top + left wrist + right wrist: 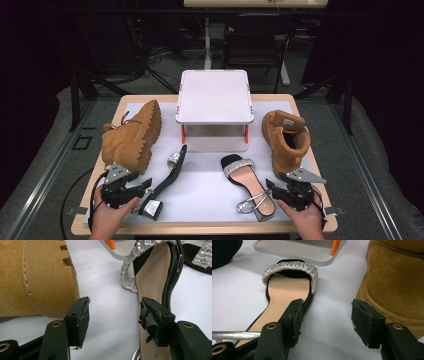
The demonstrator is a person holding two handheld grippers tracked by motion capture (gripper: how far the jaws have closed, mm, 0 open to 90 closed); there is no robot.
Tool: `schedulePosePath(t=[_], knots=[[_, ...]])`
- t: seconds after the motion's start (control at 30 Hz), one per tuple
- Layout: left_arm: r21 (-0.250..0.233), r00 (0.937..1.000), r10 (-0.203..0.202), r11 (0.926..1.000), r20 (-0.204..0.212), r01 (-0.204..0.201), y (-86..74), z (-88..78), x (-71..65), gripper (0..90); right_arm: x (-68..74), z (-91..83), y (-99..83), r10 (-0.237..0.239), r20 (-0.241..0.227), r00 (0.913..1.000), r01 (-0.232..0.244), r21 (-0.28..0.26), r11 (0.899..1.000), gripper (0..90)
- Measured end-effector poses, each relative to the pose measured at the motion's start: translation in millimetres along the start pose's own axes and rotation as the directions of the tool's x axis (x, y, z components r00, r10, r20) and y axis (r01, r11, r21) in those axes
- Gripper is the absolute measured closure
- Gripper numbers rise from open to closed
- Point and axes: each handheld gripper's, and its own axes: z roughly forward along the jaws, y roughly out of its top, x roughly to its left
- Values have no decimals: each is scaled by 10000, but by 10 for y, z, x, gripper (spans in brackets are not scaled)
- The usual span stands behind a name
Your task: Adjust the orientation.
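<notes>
Both claws gape empty: my left claw (pixel 142 190) beside the black silver-strapped sandal tipped on its side (pixel 167 181), right claw (pixel 270 187) by the flat matching sandal (pixel 247 184). I'd worry the tipped one slides off my pads, or a jaw bumps the tan suede boot (pixel 133 136) close by.

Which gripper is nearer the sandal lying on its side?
Left. The left gripper sits right beside the heel of the tipped sandal, fingers open. The right gripper is across the table, by the flat sandal and right boot.
</notes>
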Motion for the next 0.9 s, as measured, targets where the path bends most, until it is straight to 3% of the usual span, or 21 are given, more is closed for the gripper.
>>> schedulePosePath(t=[0.2,0.3,0.9], knots=[[-94,10000,-79,9999,-48,79,29,-66,9,424,4,-2,3,-10,-12,10000,10,25,10000,423],[-113,9993,-279,9995,241,282,73,-126,6,447,16,-10,3,-44,9,10000,44,2,10000,423],[319,9958,-149,9994,902,121,179,-325,-89,483,0,-10,1,80,31,10000,-80,-147,9999,423]])
